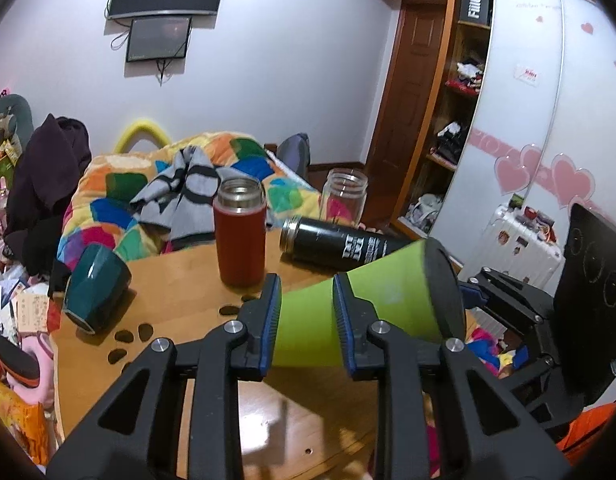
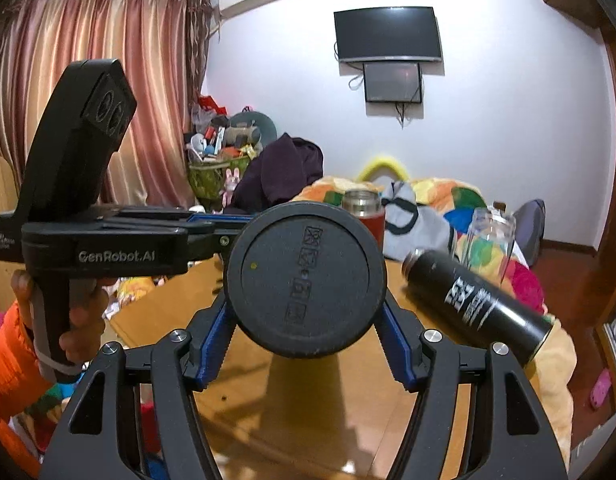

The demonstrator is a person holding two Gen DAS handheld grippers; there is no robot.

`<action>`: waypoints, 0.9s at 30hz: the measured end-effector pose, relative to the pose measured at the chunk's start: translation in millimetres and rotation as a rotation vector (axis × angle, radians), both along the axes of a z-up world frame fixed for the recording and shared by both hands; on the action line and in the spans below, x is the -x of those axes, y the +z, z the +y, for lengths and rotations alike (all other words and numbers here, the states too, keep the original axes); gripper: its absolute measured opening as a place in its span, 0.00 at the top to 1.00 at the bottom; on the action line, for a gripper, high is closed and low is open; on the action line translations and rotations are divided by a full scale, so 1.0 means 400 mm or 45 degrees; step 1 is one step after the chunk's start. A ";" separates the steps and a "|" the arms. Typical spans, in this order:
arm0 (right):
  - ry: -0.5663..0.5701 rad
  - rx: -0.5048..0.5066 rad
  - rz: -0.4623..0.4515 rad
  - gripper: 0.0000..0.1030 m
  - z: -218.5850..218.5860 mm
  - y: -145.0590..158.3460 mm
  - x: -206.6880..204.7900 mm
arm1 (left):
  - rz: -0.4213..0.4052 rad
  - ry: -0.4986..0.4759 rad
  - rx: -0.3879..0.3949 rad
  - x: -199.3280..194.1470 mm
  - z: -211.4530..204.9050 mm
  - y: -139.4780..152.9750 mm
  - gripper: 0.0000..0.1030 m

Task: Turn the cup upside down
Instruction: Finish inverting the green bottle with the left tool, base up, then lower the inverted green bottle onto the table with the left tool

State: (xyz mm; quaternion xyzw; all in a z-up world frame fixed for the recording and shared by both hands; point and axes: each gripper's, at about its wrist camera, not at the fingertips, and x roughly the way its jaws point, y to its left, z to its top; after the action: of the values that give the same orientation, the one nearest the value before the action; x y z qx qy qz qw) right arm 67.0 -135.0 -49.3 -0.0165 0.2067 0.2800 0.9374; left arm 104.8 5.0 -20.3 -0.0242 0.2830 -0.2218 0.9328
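Observation:
A lime green cup (image 1: 372, 300) with a black end (image 2: 306, 280) is held on its side above the wooden table (image 1: 180, 280). My left gripper (image 1: 307, 308) is shut on the green body near its narrow end. The black end points right in the left wrist view. In the right wrist view that black end faces the camera, and my right gripper (image 2: 304, 340) stands with its blue-padded fingers (image 2: 392, 344) on either side of it, close to its rim; contact is hidden. The left gripper's body (image 2: 104, 256) shows at the left there.
On the table: a dark green mug (image 1: 96, 286) on its side at the left, an upright red flask (image 1: 240, 236), a black bottle (image 1: 336, 244) lying down, a clear glass jar (image 1: 344, 196). A bed with a colourful quilt (image 1: 120, 200) lies behind. A wardrobe (image 1: 548, 120) stands at the right.

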 end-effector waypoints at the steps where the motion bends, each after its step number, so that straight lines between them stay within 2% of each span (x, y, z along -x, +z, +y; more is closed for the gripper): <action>1: 0.001 -0.005 -0.005 0.40 0.001 0.008 -0.006 | -0.013 -0.001 0.006 0.001 0.000 0.009 0.75; 5: -0.005 -0.025 0.011 0.39 0.008 0.029 -0.036 | -0.043 0.011 0.010 -0.002 0.005 0.032 0.75; 13: -0.011 -0.025 0.057 0.39 0.039 0.055 -0.107 | -0.030 0.069 0.022 -0.050 0.037 0.050 0.77; 27: 0.000 0.040 0.080 0.39 0.122 0.065 -0.206 | 0.071 0.159 0.104 -0.123 0.130 -0.002 0.77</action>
State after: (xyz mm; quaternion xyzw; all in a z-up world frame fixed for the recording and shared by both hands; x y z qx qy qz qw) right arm 149.2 -86.2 -23.2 -0.0224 0.2403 0.2772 0.9300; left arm 154.0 56.9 -21.3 -0.0858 0.2976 -0.1737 0.9348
